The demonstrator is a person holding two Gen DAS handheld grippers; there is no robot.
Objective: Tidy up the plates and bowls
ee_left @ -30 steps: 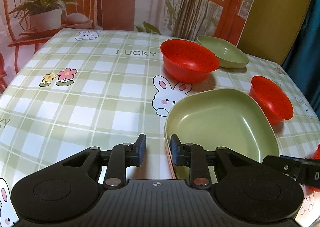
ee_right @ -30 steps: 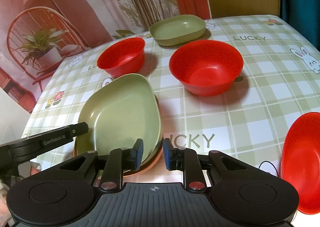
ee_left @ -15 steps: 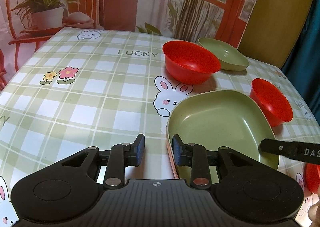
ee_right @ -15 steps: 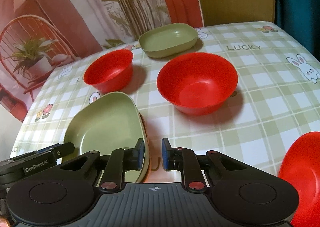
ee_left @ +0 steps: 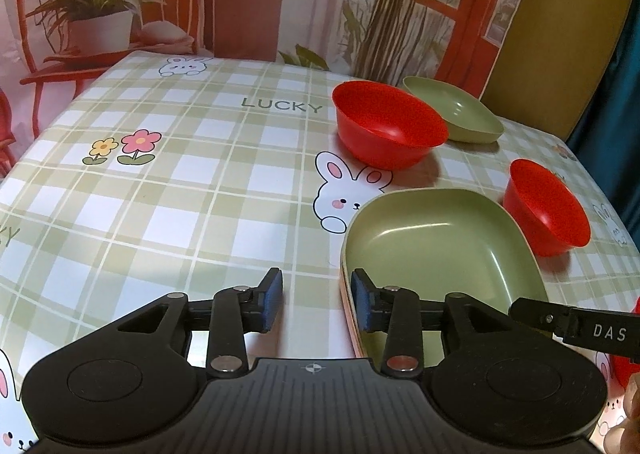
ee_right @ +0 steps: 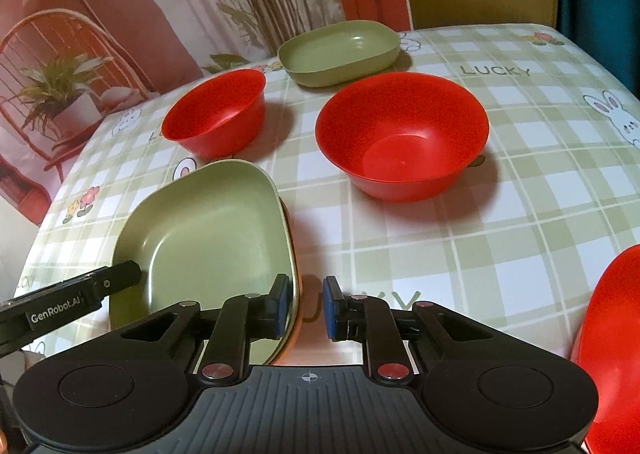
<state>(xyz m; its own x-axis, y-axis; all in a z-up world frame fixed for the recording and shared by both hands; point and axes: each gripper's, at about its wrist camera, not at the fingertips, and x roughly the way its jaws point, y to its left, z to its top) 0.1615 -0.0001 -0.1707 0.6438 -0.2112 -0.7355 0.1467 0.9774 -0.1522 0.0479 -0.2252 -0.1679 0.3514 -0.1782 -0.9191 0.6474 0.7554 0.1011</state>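
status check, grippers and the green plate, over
Left gripper just opening, fingers astride the green plate rim, not pressing. Right gripper narrow, its fingers astride the opposite rim. Plate on stack. Nothing in the way.

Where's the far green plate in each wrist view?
Left wrist: far green plate upper right, behind the large red bowl.
Right wrist: top centre, at the table's far edge.
Shared landmark: the near green plate by both grippers.
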